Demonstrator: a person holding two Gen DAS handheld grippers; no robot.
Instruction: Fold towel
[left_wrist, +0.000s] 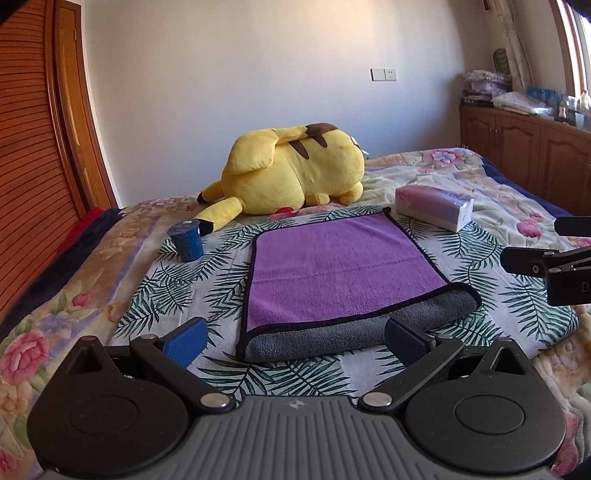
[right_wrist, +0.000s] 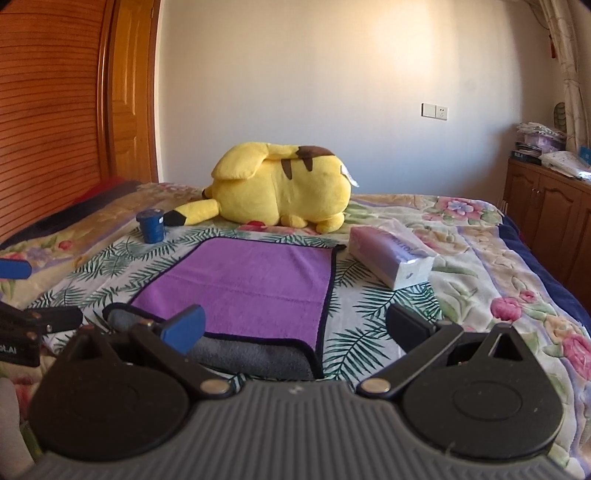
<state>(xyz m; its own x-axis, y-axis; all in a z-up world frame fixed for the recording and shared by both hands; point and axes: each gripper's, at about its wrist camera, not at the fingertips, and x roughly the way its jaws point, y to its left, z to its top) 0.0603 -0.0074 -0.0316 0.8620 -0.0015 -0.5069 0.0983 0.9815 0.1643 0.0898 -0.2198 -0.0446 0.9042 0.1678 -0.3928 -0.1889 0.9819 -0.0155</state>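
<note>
A purple towel (left_wrist: 332, 266) with a black hem and a grey underside lies on the bed, folded once, its grey fold (left_wrist: 354, 332) at the near edge. It also shows in the right wrist view (right_wrist: 255, 291). My left gripper (left_wrist: 295, 339) is open and empty, just above the near left part of the fold. My right gripper (right_wrist: 295, 328) is open and empty, over the towel's near right corner. The right gripper's fingers (left_wrist: 532, 262) show at the right edge of the left wrist view.
A yellow plush toy (left_wrist: 295, 173) lies behind the towel. A blue cup (left_wrist: 186, 242) stands to the towel's left. A tissue pack (left_wrist: 434, 206) lies to its right. The floral bedspread (left_wrist: 517, 295) surrounds them. A wooden cabinet (left_wrist: 524, 147) stands at the right.
</note>
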